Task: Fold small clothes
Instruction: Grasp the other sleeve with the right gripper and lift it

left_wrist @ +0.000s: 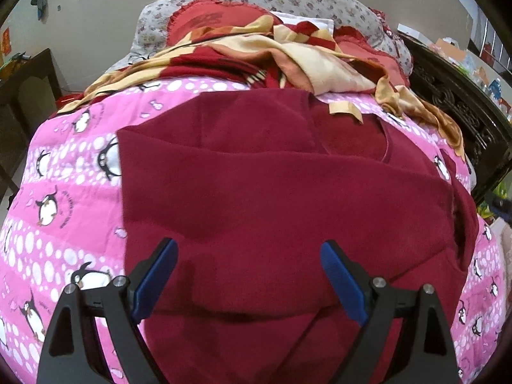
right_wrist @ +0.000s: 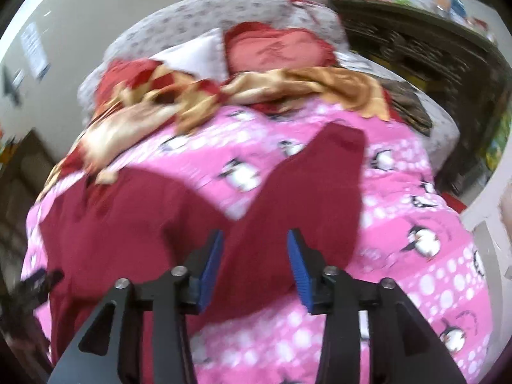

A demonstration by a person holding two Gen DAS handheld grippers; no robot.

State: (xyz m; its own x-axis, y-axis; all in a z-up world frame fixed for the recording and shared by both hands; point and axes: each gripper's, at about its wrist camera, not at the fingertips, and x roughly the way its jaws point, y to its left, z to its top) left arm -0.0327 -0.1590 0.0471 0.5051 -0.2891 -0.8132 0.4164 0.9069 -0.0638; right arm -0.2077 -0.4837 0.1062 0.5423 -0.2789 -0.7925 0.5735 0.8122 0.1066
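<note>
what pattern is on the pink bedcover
Black-and-white penguins with white dots on the pink bedcover; clearest in the left wrist view.

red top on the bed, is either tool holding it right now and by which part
Neither. The left tool stands wide open above the red top; the right tool is open with the sleeve loose between its pads.

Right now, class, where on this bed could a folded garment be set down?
Free: pink penguin quilt left of the maroon garment, and right of its sleeve. Crowded: the head end, where the rumpled red-and-gold blanket and red pillows lie.
</note>
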